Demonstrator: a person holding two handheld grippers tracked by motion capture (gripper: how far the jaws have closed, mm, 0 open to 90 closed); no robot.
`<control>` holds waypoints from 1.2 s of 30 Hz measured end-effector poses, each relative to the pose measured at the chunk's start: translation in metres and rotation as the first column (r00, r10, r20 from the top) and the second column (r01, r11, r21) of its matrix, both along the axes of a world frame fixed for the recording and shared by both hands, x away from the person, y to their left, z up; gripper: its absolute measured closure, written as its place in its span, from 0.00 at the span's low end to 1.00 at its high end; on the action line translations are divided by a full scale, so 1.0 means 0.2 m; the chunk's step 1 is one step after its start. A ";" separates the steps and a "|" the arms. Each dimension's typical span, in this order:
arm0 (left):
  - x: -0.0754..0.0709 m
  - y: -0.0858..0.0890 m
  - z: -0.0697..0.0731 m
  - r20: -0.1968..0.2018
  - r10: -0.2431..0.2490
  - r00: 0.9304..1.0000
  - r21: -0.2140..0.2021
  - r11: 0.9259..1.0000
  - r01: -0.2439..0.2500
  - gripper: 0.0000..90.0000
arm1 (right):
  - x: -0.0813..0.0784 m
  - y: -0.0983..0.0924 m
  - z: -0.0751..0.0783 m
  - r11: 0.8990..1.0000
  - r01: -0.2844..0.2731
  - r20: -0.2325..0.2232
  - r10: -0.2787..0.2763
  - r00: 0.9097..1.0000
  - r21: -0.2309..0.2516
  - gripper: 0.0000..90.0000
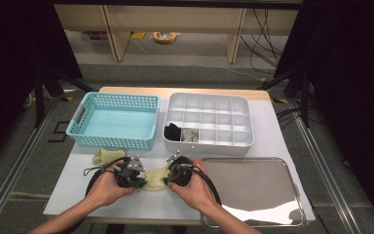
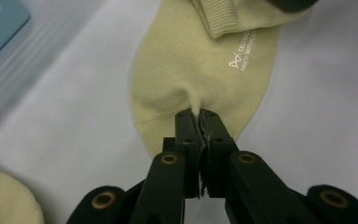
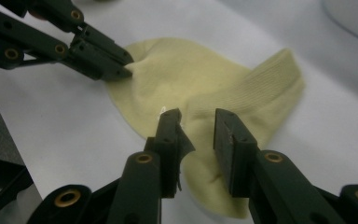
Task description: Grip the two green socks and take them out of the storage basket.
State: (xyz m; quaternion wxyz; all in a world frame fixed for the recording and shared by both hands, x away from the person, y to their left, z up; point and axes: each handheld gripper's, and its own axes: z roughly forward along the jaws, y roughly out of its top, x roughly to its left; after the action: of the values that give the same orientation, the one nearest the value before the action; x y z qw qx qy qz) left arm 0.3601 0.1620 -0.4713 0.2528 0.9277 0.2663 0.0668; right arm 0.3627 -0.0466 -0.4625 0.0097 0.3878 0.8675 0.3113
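Note:
A pale yellow sock [image 1: 155, 179] lies flat on the white table cover near the front edge, between my two hands. My left gripper [image 2: 199, 114] is shut on a pinch of the sock [image 2: 191, 60] at its toe end, and the fabric puckers at the tips. White lettering shows on the sock further along. My right gripper [image 3: 198, 119] stands open just above the sock [image 3: 177, 79], where the ribbed cuff lies folded over the foot; its pads do not press the fabric. The left gripper [image 3: 126, 65] also appears at the sock's far edge in the right gripper view.
A second pale yellow sock [image 1: 108, 156] lies bunched behind my left hand. A light blue basket [image 1: 114, 97] stands at the back left. Beside it a white compartment box [image 1: 207, 142] holds a black roll [image 1: 174, 130] and a grey one [image 1: 189, 134]. A metal tray [image 1: 253, 185] sits at the right.

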 end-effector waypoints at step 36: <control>0.00 0.02 0.02 0.019 -0.009 1.000 0.007 1.000 0.009 0.96 | 0.01 -0.09 0.07 0.995 0.091 0.056 -0.094 0.994 0.044 0.99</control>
State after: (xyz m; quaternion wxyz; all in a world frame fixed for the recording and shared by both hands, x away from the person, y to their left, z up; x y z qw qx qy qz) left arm 0.3611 0.1666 -0.4670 0.2525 0.9291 0.2596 0.0754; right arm 0.3647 -0.0656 -0.4477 0.0414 0.4183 0.8414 0.3397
